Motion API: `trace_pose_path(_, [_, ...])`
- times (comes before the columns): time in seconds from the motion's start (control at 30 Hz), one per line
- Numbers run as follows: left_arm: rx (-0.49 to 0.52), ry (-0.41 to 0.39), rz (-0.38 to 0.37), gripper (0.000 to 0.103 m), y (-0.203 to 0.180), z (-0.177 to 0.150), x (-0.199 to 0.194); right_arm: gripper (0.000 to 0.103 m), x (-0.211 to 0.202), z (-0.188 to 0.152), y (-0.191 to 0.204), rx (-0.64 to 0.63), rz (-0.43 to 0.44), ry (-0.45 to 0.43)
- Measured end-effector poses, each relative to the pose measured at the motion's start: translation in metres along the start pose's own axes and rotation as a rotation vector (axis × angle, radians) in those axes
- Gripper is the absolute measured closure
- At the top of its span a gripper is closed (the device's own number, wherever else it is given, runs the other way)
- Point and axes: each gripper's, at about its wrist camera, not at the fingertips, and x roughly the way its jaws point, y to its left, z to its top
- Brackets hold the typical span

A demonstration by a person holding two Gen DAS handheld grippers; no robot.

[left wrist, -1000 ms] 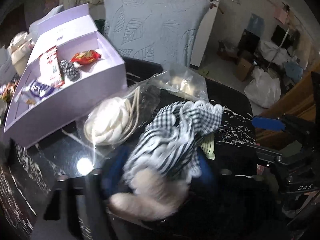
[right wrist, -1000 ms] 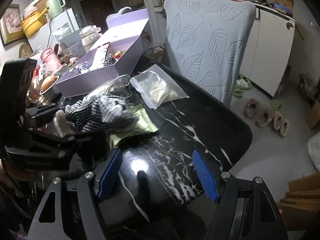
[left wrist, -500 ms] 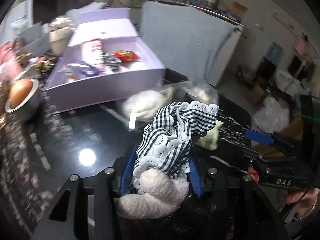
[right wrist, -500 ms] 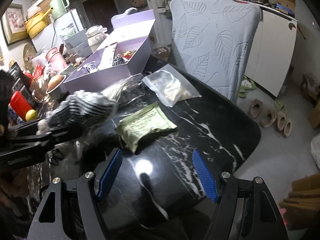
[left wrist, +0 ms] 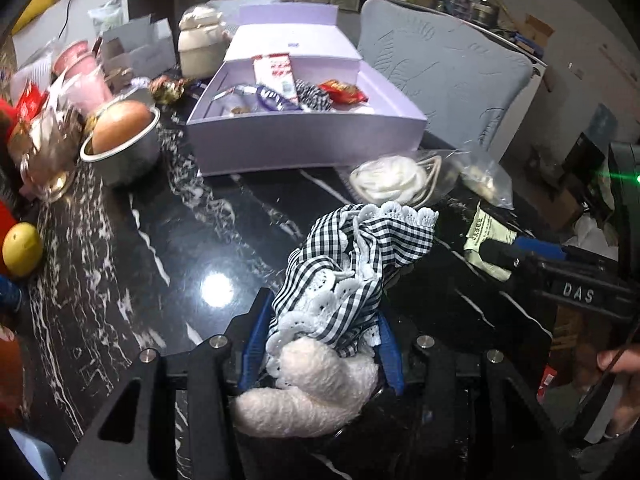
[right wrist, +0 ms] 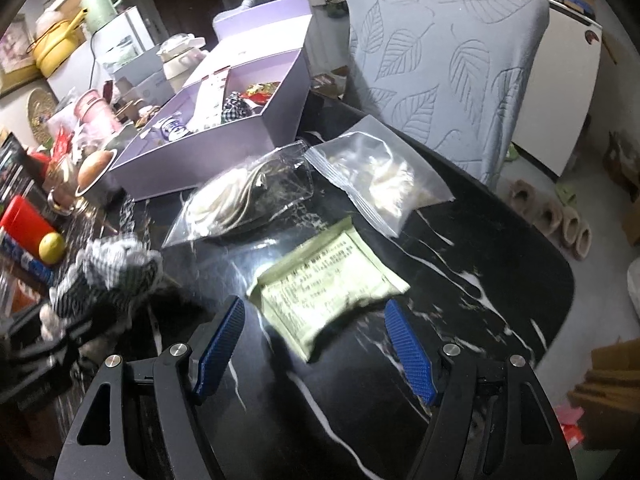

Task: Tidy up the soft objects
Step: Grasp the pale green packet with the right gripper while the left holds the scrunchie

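Observation:
My left gripper (left wrist: 320, 344) is shut on a black-and-white checked cloth with white lace and a fluffy white part (left wrist: 352, 264), held above the black marble table (left wrist: 168, 240). The same bundle shows at the left of the right wrist view (right wrist: 116, 272). My right gripper (right wrist: 316, 340) is open and empty, just above a green flat packet (right wrist: 324, 284). An open lilac box (left wrist: 304, 140) with snacks and a checked item stands behind. A clear bag of white cord (right wrist: 244, 200) and a zip bag of pale stuff (right wrist: 380, 176) lie between.
A metal bowl with a brown round thing (left wrist: 120, 136), a yellow lemon (left wrist: 22, 248), pink cups (left wrist: 80, 68) and a cream jar (left wrist: 200, 40) crowd the table's left side. A chair with a blue leaf-pattern cover (right wrist: 440, 60) stands behind the table. Slippers (right wrist: 560, 216) lie on the floor.
My left gripper has lifted the checked cloth and swung left and back from the packets. My right gripper has moved forward over the green packet, still open.

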Motion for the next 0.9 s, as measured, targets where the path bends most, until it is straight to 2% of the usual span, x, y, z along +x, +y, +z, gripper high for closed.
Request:
trace_pose_path(0.07, [-0.011,0.015,-0.003,0.055,0.002,0.000,0.005,0.023,0.004,0.003,0.003,0.003,-0.006,0.003])
trace_pose_path(0.27, [-0.007,0.021,-0.010,0.052,0.002,0.000,0.009,0.021,0.015,0.015,0.009,0.029,-0.027,-0.001])
trace_pose_path(0.43, [-0.033,0.066,-0.034,0.048,0.006,-0.001,0.021,0.020,0.022,0.018,0.018,-0.016,-0.084,0.000])
trace_pose_path(0.63, [-0.002,0.050,-0.027,0.047,0.002,-0.005,0.023,0.020,0.025,0.012,0.027,-0.085,-0.118,-0.029])
trace_pose_path(0.7, [0.004,0.046,-0.022,0.047,0.000,-0.005,0.025,0.024,0.025,0.009,0.030,-0.122,-0.142,-0.039])
trace_pose_path(0.77, [0.004,0.042,-0.022,0.047,0.000,-0.006,0.025,0.037,0.024,0.005,0.032,-0.154,-0.163,-0.050])
trace_pose_path(0.8, [0.004,0.040,-0.022,0.047,-0.001,-0.006,0.025,0.048,0.021,0.003,0.032,-0.159,-0.159,-0.063])
trace_pose_path(0.9, [0.025,0.033,-0.006,0.047,-0.004,-0.008,0.025,0.055,0.015,-0.003,0.031,-0.166,-0.160,-0.069])
